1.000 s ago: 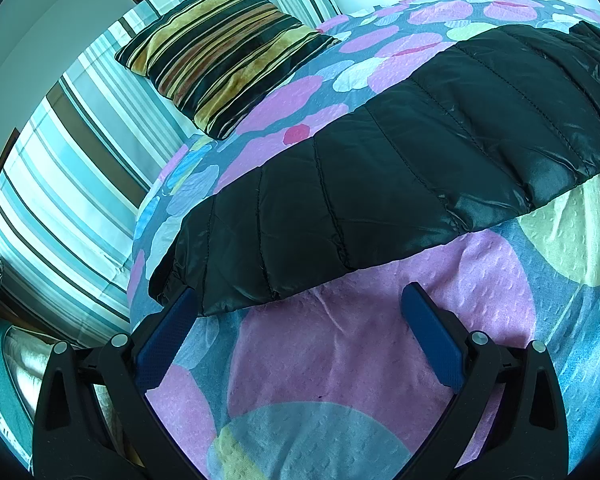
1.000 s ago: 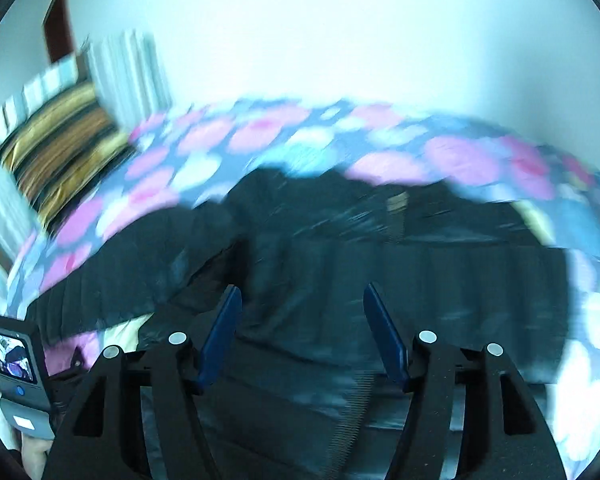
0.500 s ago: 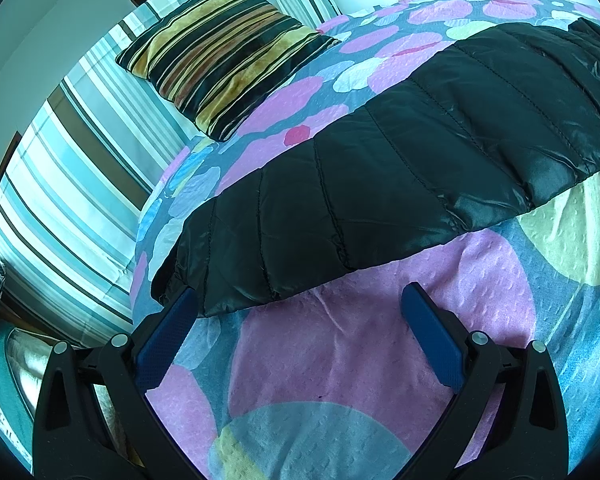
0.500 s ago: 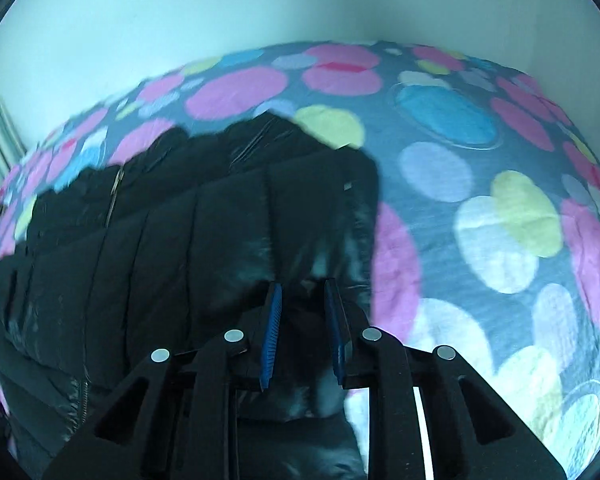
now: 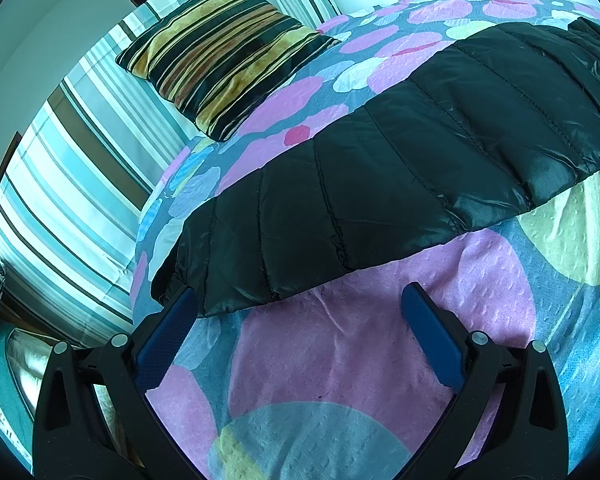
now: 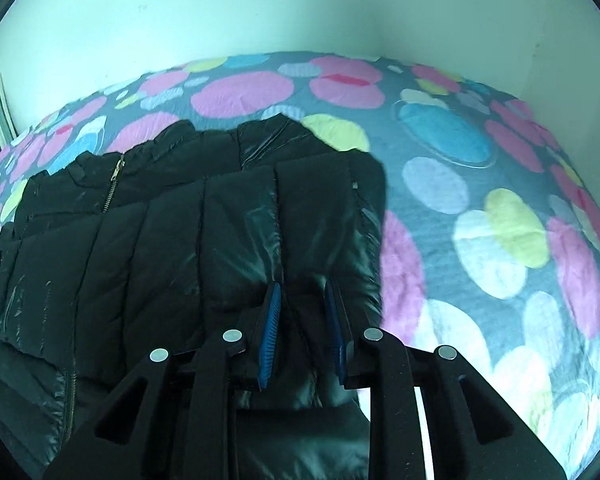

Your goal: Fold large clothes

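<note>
Your left gripper (image 5: pixel 300 316) has its jaws spread wide, nothing between them, low over the bedspread (image 5: pixel 340 360), which has big pink, blue and yellow dots. Your black puffer jacket (image 5: pixel 380 184) lies flat on the bed; in the left wrist view one long quilted part of it runs from near left to far right, its cuff end just beside your left blue pad (image 5: pixel 168 332) and possibly touching it, hard to tell. The right pad sits apart from the jacket, over bare bedspread. A striped cushion (image 5: pixel 224 56) lies far left, against a striped teal and brown sheet (image 5: pixel 60 184) at the bed's left side. Your right gripper (image 6: pixel 300 304) has its jaws nearly pressed together, pinching a fold of the jacket (image 6: pixel 180 248) near its right edge, fabric bunched between the blue pads (image 6: pixel 270 332). In the right wrist view the jacket spreads left and far from your grip, zipper (image 6: pixel 112 188) visible at far left, collar end toward the far side. The bedspread (image 6: pixel 480 220) is bare on the right, and a plain pale wall (image 6: pixel 300 8) stands behind the bed.
</note>
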{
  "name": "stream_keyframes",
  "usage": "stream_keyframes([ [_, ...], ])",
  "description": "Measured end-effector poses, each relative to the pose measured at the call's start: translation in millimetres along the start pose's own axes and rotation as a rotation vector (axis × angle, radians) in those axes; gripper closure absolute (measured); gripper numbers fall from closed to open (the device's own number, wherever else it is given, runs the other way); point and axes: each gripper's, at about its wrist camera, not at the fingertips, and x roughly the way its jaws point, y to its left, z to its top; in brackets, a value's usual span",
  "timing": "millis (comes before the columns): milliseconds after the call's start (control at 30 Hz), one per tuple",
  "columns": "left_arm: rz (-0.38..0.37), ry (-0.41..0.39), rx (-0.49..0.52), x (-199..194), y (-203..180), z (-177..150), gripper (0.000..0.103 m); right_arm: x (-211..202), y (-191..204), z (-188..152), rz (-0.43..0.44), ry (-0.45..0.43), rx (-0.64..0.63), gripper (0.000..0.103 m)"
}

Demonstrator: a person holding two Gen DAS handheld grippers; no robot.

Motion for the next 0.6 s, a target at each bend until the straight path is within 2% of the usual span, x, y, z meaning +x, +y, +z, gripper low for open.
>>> stream_keyframes([
  [67, -0.002, 0.001, -0.001, 0, 0, 0, 0.002, -1, 2, -6, -0.04, -0.007, -0.023, 0.06],
  [333, 0.001, 0.0, 0.001, 0, 0, 0, 0.002, 29, 13, -15, -0.105, 0.022, -0.069, 0.058],
  [500, 0.0, 0.0, 0.0, 0, 0, 0, 0.002, 17, 11, -12, -0.108, -0.003, -0.057, 0.056],
  [600, 0.001, 0.0, 0.001, 0, 0, 0, 0.002, 0, 7, -11, -0.09, -0.033, -0.015, 0.05],
])
